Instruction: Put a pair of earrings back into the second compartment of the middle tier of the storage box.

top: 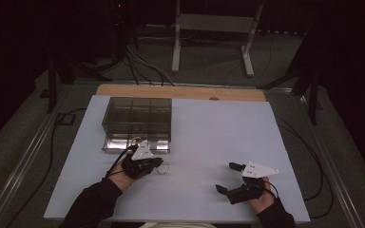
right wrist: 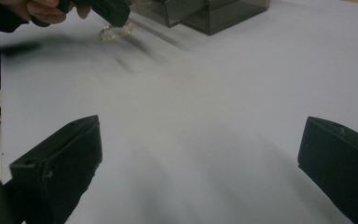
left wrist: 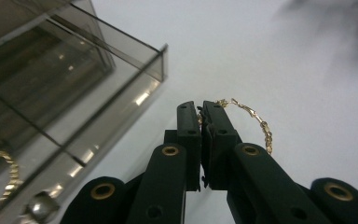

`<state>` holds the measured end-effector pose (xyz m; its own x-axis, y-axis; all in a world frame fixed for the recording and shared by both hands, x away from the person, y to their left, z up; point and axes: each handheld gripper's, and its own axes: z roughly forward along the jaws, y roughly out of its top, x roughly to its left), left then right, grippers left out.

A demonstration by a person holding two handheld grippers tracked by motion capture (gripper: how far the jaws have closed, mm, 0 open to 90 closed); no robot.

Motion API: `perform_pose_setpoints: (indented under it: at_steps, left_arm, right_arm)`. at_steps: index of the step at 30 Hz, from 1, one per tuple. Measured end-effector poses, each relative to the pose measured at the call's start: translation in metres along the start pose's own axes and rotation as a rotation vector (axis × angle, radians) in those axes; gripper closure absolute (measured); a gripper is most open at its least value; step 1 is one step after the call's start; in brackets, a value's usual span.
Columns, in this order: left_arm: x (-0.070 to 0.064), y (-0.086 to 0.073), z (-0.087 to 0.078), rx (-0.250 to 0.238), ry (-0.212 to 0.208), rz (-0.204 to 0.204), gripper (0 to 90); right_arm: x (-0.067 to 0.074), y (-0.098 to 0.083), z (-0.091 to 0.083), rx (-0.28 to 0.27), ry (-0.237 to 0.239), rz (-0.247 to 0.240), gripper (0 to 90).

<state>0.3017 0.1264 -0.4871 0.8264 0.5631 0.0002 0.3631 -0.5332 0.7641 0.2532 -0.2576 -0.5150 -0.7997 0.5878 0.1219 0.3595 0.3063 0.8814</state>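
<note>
Left gripper (left wrist: 200, 109) is clamped tight, jaws pressed together on a gold chain bracelet (left wrist: 254, 122), and in the left gripper view the chain loops out from between the tips and curves away to the right over the white tabletop (left wrist: 270, 56). From the high view, that left gripper (top: 158, 164) sits just in front of the smoky transparent box (top: 138, 114), with the bracelet (top: 164, 167) showing as a small ring at its tips, right beside the box's open drawer (top: 123, 145). That drawer is pulled out toward the person, and in the left gripper view a second gold chain (left wrist: 7, 175) lies inside it, next to a small round metal knob (left wrist: 39, 205) on the drawer front. The box itself is divided into compartments under a see-through top. Over on the other side, the right gripper (top: 230, 178) rests well apart from the box, low over the bare tabletop near the front edge, jaws spread wide with nothing between them; the right gripper view confirms it, two black jaws far apart and only white surface in the gap. That same view catches the left hand (right wrist: 42, 9) at the top, the bracelet (right wrist: 114, 30) dangling at the tabletop below its gripper. Whether the bracelet touches the surface, I cannot tell.
</note>
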Motion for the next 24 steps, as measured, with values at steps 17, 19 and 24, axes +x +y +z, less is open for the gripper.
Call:
perform_pose_setpoints:
  at_steps: [17, 19, 24]
  left_arm:
    - [0.017, 0.009, -0.022, -0.062, 0.048, -0.029, 88.2]
    - [0.020, 0.009, -0.025, -0.071, 0.056, -0.035, 88.2]
    - [0.030, 0.009, -0.032, -0.092, 0.087, -0.058, 88.2]
  right_arm:
    - [0.000, 0.000, 0.000, 0.000, -0.002, 0.004, 0.0]
    - [0.000, 0.000, 0.000, -0.002, -0.002, 0.004, 0.0]
    - [0.000, 0.000, 0.000, -0.003, -0.001, 0.005, 0.0]
